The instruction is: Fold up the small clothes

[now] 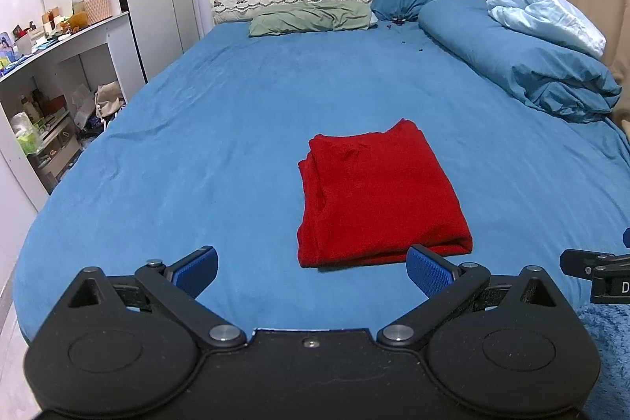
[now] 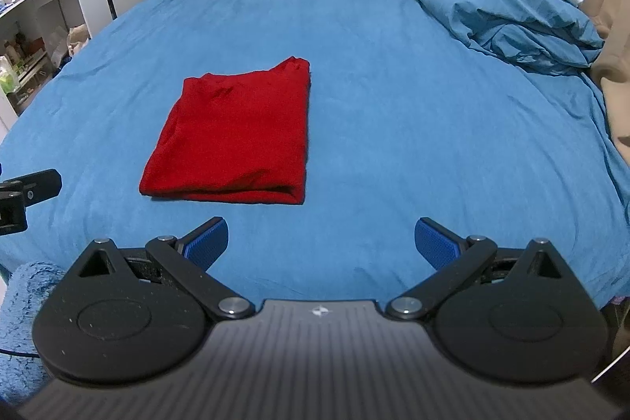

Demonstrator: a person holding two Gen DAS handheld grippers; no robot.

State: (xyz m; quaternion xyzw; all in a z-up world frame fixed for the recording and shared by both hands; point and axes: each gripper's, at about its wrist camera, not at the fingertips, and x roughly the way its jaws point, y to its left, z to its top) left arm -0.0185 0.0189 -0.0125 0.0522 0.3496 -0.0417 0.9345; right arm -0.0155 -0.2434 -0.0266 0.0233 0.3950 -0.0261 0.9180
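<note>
Folded red cloth garment (image 1: 378, 195) is lying near the blue bed's (image 1: 236, 105) foot edge; left gripper (image 1: 311, 270) and right gripper (image 2: 321, 243) are hovering, jaws apart, empty. Folding looks finished; next needs fresh garment.

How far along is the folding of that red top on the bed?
Nearly finished, it seems. The red garment already lies as a neat folded rectangle on the blue sheet. Nothing is in hand: the left gripper and right gripper are both open and empty. No other unfolded clothes show.
</note>
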